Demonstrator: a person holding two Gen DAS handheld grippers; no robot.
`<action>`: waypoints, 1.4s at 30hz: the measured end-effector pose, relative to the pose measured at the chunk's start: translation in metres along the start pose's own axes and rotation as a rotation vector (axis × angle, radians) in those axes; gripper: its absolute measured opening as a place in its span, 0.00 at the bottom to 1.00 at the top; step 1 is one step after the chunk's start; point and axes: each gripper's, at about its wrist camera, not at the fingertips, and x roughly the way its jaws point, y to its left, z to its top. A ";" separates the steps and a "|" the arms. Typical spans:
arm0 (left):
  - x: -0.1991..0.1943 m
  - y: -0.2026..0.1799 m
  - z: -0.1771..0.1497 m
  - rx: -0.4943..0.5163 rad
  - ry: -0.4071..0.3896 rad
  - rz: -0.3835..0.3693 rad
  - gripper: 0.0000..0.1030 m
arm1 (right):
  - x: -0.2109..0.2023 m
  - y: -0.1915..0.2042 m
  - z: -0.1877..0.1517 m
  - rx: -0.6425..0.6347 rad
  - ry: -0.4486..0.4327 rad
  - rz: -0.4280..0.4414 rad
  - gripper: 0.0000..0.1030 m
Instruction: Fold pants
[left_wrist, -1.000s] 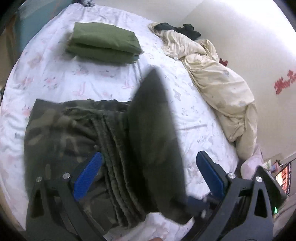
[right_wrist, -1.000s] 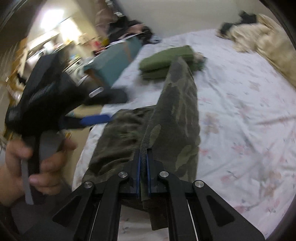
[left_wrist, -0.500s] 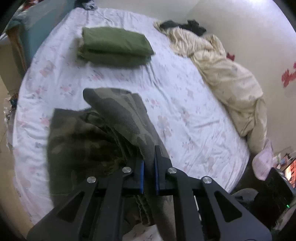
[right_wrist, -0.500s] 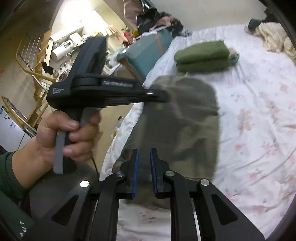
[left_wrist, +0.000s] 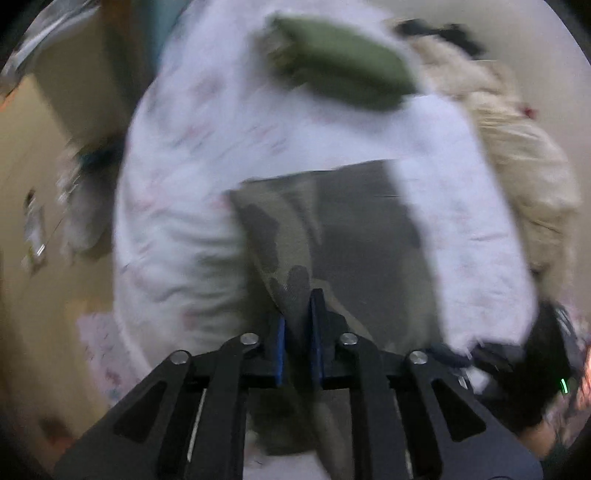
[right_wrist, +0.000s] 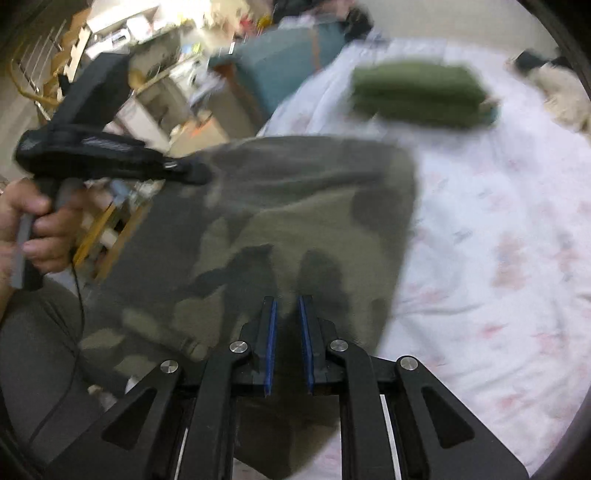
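Pinched between the nearly closed blue pads of the left tongs (left_wrist: 297, 332) is an edge of the camouflage pants (left_wrist: 332, 236), whose cloth is seen spread out ahead of them above the bed (left_wrist: 177, 206). The right tongs (right_wrist: 287, 339) are likewise drawn in on the pants, a narrow gap being left between their pads where the fabric is caught. From the right wrist view the pants are shown held up as a broad sheet between the two tools, the far corner being clamped by the left tongs, which are gripped by the left hand (right_wrist: 26, 225) at the frame's left side. Both views are blurred. The bed is covered with a white flowered sheet. Farther back on it a folded green garment (right_wrist: 417, 92) is lying, well apart from the pants. Beyond that, a crumpled cream blanket (left_wrist: 517, 155) is heaped along the wall side, and a teal box (right_wrist: 280, 66) is seen by the bed's far corner.
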 end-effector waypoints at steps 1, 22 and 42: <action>0.010 0.007 0.002 -0.020 0.016 0.036 0.17 | 0.013 0.005 -0.001 -0.009 0.027 -0.001 0.14; 0.009 -0.004 0.052 -0.065 -0.195 -0.137 0.04 | 0.046 0.001 -0.014 0.102 0.043 0.074 0.06; 0.058 -0.038 0.037 0.110 -0.060 0.067 0.28 | 0.071 0.018 -0.009 0.116 0.084 0.043 0.07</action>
